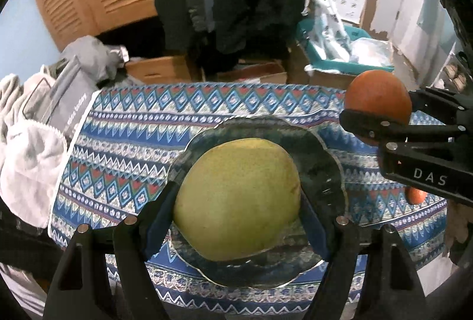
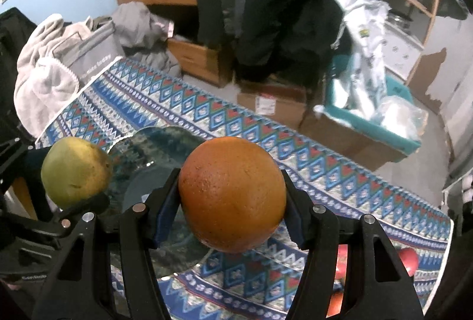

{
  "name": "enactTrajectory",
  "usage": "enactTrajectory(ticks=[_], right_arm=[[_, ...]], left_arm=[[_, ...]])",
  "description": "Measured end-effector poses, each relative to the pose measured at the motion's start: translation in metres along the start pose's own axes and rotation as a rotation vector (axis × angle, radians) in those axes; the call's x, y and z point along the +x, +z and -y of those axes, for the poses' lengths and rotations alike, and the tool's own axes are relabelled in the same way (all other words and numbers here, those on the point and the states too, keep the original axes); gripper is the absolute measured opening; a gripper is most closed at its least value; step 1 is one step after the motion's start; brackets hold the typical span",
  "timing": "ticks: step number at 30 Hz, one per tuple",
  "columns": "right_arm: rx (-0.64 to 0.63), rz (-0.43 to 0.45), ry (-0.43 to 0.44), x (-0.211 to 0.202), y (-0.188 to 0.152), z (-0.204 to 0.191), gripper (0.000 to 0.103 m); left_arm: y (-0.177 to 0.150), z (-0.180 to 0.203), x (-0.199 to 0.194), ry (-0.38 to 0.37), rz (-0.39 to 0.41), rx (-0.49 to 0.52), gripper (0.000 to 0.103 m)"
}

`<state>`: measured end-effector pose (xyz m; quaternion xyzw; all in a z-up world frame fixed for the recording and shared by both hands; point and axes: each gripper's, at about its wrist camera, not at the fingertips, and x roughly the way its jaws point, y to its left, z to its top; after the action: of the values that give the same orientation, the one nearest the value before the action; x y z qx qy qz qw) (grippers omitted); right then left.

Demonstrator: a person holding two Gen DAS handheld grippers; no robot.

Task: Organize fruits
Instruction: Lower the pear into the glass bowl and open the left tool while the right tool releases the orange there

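My left gripper [image 1: 236, 201] is shut on a large yellow-green mango [image 1: 236, 198], held just above a dark glass plate [image 1: 319, 154] on the patterned tablecloth. My right gripper [image 2: 232, 197] is shut on an orange [image 2: 232, 192], held above the plate's right edge [image 2: 165, 139]. In the left wrist view the orange [image 1: 377, 95] and the right gripper [image 1: 375, 116] show at the right, beside the plate. In the right wrist view the mango [image 2: 75, 172] hangs at the left in the left gripper. Both fruits are off the plate's surface.
A small orange fruit [image 1: 416, 195] lies on the cloth to the right, and red fruits [image 2: 409, 260] lie near the table's right front. Grey and white laundry [image 1: 32, 160] is piled at the table's left end. Cardboard boxes [image 2: 275, 104] and a teal bin [image 2: 372, 121] stand beyond the far edge.
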<state>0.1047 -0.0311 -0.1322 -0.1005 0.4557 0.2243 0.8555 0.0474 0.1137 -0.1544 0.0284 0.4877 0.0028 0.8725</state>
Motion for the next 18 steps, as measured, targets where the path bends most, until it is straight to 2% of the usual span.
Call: enactTrajectory(ticks=[12,18], right_arm=[[-0.036,-0.144,0.025,0.063,-0.009,-0.028,0.063],[-0.070,-0.194,0.031,0.080,-0.018,-0.040,0.063]], left_arm=[[-0.022,-0.029,0.049,0.028,-0.115,-0.040,0.079],[-0.028,-0.032,0.063,0.034,-0.161,-0.047,0.079]])
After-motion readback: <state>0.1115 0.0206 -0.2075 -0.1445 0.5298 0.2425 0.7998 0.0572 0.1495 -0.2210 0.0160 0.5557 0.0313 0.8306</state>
